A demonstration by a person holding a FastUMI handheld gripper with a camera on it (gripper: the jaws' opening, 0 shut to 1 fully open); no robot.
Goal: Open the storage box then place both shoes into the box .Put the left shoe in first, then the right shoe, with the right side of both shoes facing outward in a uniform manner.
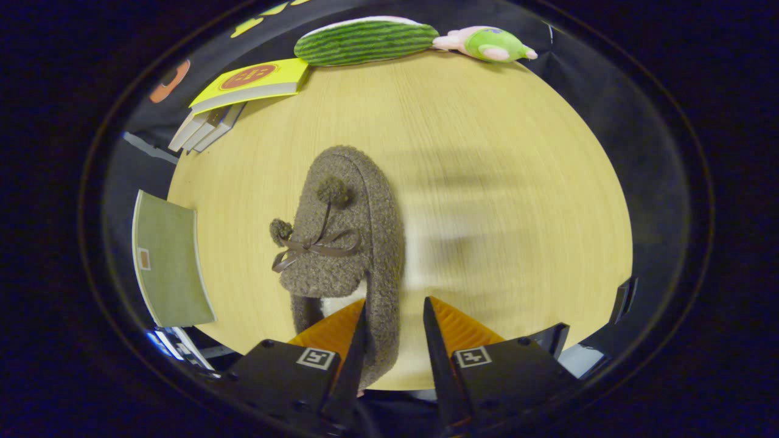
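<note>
The round wooden worktop (487,152) takes up most of the frame, pale yellow with a blurred shadow across its right half. At the centre lies a brown fleecy shoe (353,243), toe pointing to the top of the frame, with two pompoms and a thin ribbon bow on its upper and a white lining showing at the heel opening. Its heel end reaches down to the gripper (395,313) at the bottom centre. The gripper is parted by a narrow gap: the left finger sits over the heel opening, and the shoe's right wall runs down into the gap, while the right finger stands clear of it over bare wood, so nothing is clenched. At the left edge lies a green book (170,261). In the upper left is a stack of books (243,91) topped by a yellow one. Along the top edge lie a green striped plush (365,41) and, to its right, a small pink and green toy (490,44).
</note>
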